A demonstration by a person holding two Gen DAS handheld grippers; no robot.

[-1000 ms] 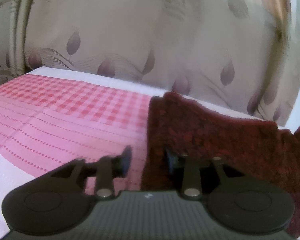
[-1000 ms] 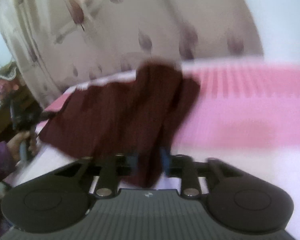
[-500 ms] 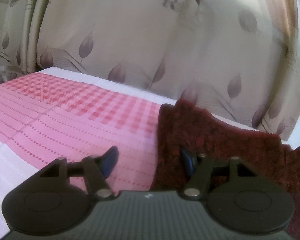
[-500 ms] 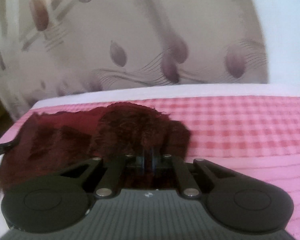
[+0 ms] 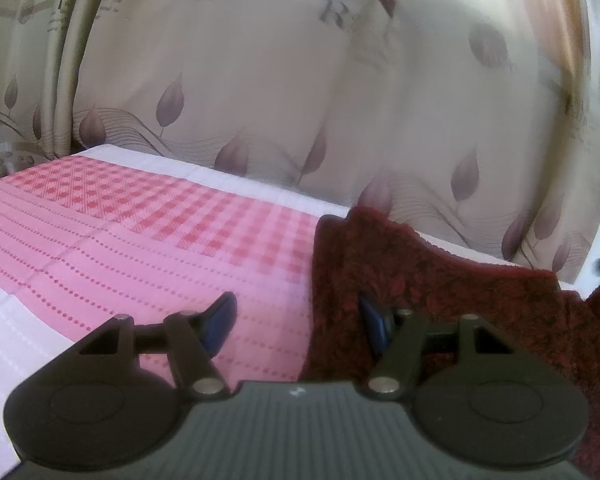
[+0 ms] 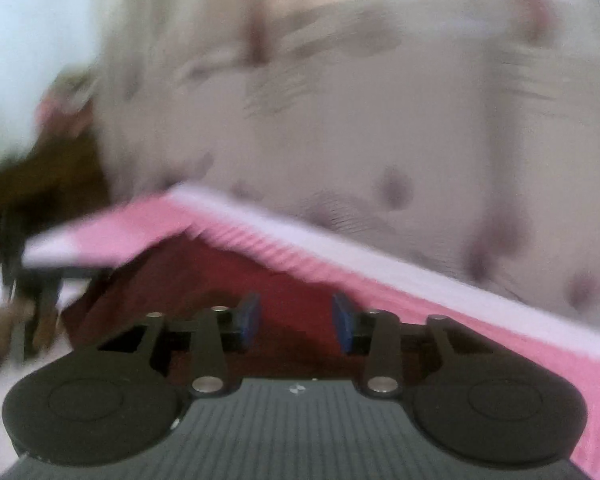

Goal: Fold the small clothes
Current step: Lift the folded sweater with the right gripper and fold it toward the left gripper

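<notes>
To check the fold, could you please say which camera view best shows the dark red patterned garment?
The left wrist view: the dark red patterned garment appears sharp there. The right wrist view shows only a motion-blurred red patch.

The garment (image 5: 440,292) lies on the bed cover (image 5: 140,232), reaching up to its far edge. The curtain (image 5: 280,92) hangs behind that far edge. The left gripper (image 5: 296,320) straddles the garment's left edge; the right gripper (image 6: 296,320) sits over the garment.
</notes>
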